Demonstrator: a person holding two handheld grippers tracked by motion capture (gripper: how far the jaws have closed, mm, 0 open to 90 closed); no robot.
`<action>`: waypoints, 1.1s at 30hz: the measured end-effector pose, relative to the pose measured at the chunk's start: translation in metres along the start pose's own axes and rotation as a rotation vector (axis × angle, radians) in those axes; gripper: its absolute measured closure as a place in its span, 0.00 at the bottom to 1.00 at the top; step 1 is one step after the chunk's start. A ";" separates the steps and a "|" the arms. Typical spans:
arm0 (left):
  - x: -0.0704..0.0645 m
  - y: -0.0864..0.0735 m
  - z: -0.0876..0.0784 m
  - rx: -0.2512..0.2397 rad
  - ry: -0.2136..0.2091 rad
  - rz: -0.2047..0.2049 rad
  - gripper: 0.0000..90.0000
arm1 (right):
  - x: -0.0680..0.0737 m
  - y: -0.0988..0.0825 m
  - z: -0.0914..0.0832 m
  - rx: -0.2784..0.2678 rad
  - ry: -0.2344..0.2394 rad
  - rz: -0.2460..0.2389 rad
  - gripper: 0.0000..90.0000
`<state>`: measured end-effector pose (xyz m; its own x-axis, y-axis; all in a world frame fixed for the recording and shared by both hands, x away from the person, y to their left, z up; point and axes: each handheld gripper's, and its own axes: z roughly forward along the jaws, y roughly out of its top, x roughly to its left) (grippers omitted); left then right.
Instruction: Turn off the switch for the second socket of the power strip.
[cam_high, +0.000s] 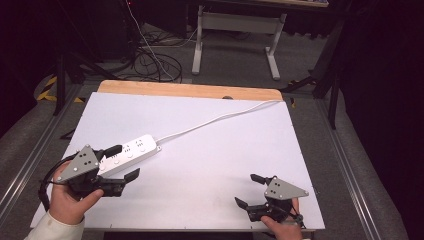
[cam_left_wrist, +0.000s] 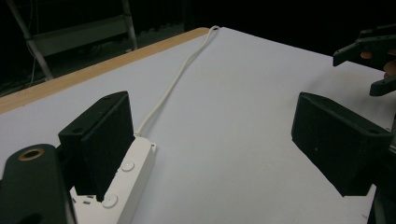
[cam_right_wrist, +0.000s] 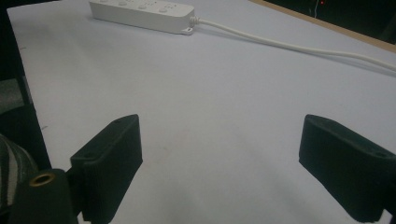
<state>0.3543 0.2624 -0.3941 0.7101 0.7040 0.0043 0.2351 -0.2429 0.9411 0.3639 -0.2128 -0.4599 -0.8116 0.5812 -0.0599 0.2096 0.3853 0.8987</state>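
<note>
Two open grippers over a white table with a power strip.

The strip (cam_high: 129, 151) lies flat on the left half of the table (cam_high: 210, 165), and its white cord (cam_high: 215, 119) runs up and right to the far wooden edge (cam_high: 190, 90). The left gripper (cam_high: 122, 162), held in the left hand (cam_high: 67, 197), has its jaws spread wide; one jaw sits over the strip's near end, the other over bare table beside it. The right gripper (cam_high: 248, 190), in the right hand (cam_high: 282, 227), rests near the front right edge, jaws also wide apart with nothing between them, well apart from the strip.
</note>
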 end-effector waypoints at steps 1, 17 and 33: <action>0.000 -0.002 -0.001 -0.001 0.006 0.001 0.15 | 0.000 0.000 0.000 0.000 0.000 0.000 0.15; 0.000 -0.050 -0.005 0.031 -0.008 -0.002 0.16 | 0.000 0.000 0.000 -0.003 0.001 0.000 0.15; -0.002 -0.079 0.003 0.105 -0.059 0.023 0.16 | -0.001 0.000 -0.001 -0.004 0.002 0.001 0.15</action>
<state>0.3364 0.2781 -0.4700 0.7533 0.6577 0.0029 0.2844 -0.3298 0.9002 0.3639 -0.2136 -0.4596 -0.8127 0.5798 -0.0581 0.2079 0.3817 0.9006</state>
